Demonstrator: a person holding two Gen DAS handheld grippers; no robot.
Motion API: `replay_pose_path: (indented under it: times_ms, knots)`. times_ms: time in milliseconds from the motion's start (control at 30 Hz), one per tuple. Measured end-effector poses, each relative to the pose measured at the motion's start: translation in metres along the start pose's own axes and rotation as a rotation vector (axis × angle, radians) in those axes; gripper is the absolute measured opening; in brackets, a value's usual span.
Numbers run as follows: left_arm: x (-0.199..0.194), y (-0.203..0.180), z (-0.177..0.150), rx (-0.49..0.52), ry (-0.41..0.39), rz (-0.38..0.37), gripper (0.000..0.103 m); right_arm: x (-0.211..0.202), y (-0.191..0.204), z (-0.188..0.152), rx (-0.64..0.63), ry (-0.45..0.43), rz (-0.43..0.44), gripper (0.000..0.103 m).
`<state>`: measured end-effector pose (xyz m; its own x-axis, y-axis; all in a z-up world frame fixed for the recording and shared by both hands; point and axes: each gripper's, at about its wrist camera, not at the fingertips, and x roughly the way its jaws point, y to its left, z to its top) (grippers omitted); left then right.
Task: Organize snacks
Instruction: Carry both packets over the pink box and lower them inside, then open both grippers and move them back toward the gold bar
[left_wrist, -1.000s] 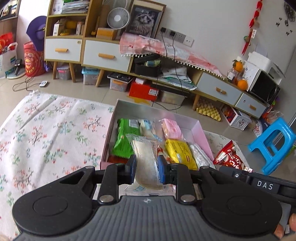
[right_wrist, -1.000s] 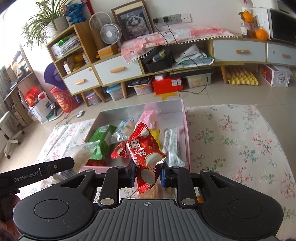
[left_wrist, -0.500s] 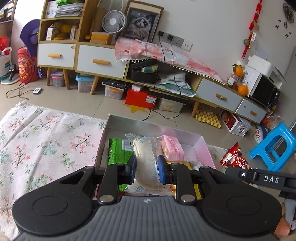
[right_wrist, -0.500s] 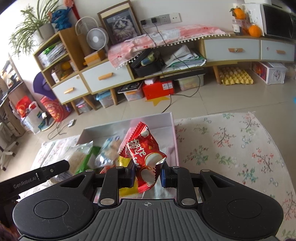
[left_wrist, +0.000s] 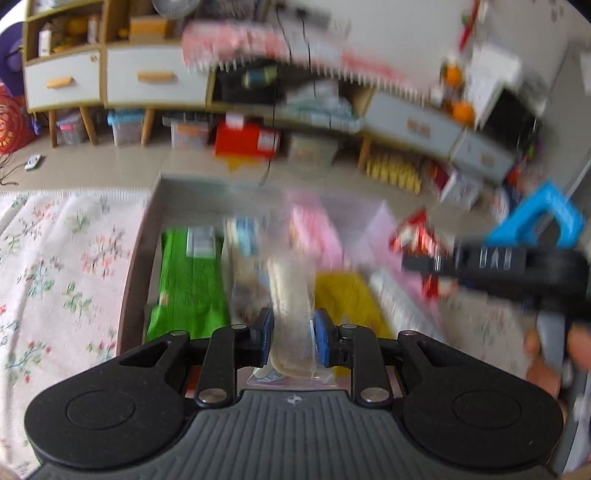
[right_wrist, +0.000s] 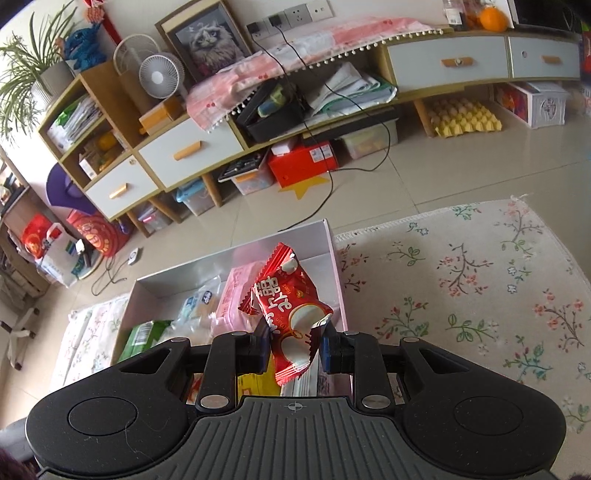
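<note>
A pink open box (left_wrist: 142, 236) (right_wrist: 338, 273) lies on a floral cloth and holds several snacks: a green pack (left_wrist: 188, 280) (right_wrist: 142, 334), a pink pack (left_wrist: 314, 229) (right_wrist: 232, 295), a yellow pack (left_wrist: 343, 295) (right_wrist: 255, 382) and a clear bag with a blue label (right_wrist: 201, 302). My left gripper (left_wrist: 292, 334) is shut on a clear pack of pale wafers (left_wrist: 291, 295), held over the box's near half. My right gripper (right_wrist: 293, 345) is shut on a red snack bag (right_wrist: 286, 301), over the box's right side. In the blurred left wrist view the right gripper (left_wrist: 498, 266) with its red bag (left_wrist: 413, 232) shows at the right.
The floral cloth (right_wrist: 461, 288) (left_wrist: 59, 258) spreads on both sides of the box. Behind it is tiled floor (right_wrist: 369, 192), then a low cabinet with drawers (right_wrist: 450, 62), storage bins and a red box (right_wrist: 303, 162). A blue stool (left_wrist: 539, 218) stands at the right.
Both grippers have moved forward over the box, each still shut on its pack. The box's far wall now sits nearer in both views, and the left wrist view has turned blurry.
</note>
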<state>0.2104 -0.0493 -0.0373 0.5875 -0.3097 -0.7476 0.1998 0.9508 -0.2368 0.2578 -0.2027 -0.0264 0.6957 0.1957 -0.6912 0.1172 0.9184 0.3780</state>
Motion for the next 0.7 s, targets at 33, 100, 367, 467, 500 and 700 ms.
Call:
replay_pose_path:
  times_ms: [33, 100, 367, 467, 500, 700]
  knots:
    - [0.0, 0.003, -0.001, -0.011, 0.01, -0.004, 0.022, 0.001, 0.001, 0.0, -0.002, 0.0, 0.001, 0.024]
    - [-0.001, 0.009, -0.002, -0.032, 0.014, -0.01, 0.022, 0.004, 0.004, 0.003, -0.003, 0.001, 0.007, 0.024]
    - [0.011, 0.012, -0.005, -0.004, -0.005, 0.071, 0.023, 0.016, 0.026, 0.006, -0.059, -0.022, 0.004, 0.024]
    - [0.011, 0.015, -0.003, -0.019, -0.011, 0.05, 0.024, 0.02, 0.025, 0.011, -0.039, -0.039, -0.007, 0.025]
    - [0.011, 0.015, -0.003, -0.017, -0.012, 0.046, 0.025, 0.023, 0.023, 0.012, -0.029, -0.044, -0.008, 0.025]
    - [0.005, 0.011, -0.001, 0.017, -0.02, 0.022, 0.036, 0.026, 0.015, 0.014, 0.012, -0.035, -0.023, 0.037]
